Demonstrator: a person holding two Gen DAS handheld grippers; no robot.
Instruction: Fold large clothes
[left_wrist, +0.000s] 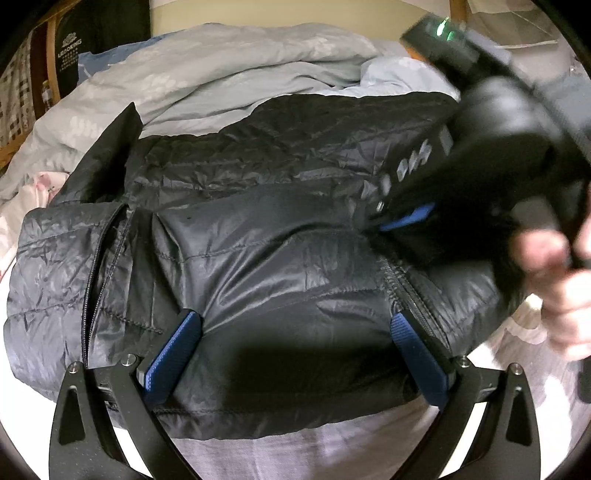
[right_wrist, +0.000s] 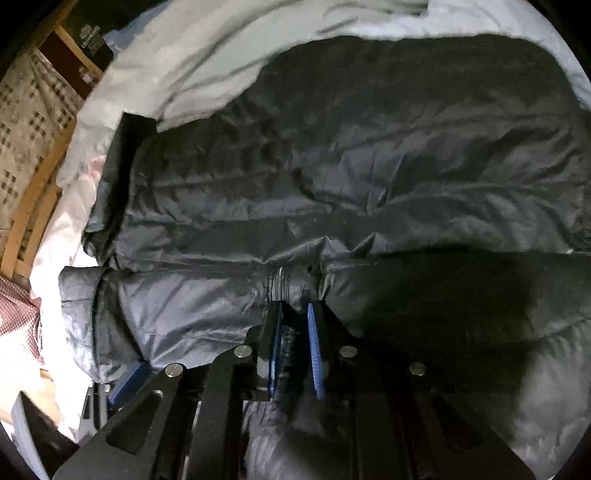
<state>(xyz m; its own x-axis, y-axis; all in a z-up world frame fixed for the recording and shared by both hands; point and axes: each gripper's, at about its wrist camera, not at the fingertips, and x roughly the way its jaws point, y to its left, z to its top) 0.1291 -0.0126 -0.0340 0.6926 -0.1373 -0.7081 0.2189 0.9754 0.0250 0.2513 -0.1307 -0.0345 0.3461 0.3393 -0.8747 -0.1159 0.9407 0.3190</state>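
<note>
A black quilted puffer jacket (left_wrist: 258, 229) lies spread on a bed, its zipper edge toward the left. In the left wrist view my left gripper (left_wrist: 295, 332) is open, its blue pads wide apart and resting over the jacket's near edge. My right gripper (left_wrist: 399, 218) shows at the right of that view, blurred, held by a hand, its tip on the jacket. In the right wrist view the jacket (right_wrist: 332, 177) fills the frame and my right gripper (right_wrist: 295, 314) is shut on a pinched fold of jacket fabric by a zipper.
A rumpled grey-blue duvet (left_wrist: 229, 66) lies behind the jacket. White and pink bedding (left_wrist: 33, 192) is at the left. A wooden bed frame (right_wrist: 33, 206) runs along the left edge. A pad of the left gripper (right_wrist: 127, 384) shows at lower left.
</note>
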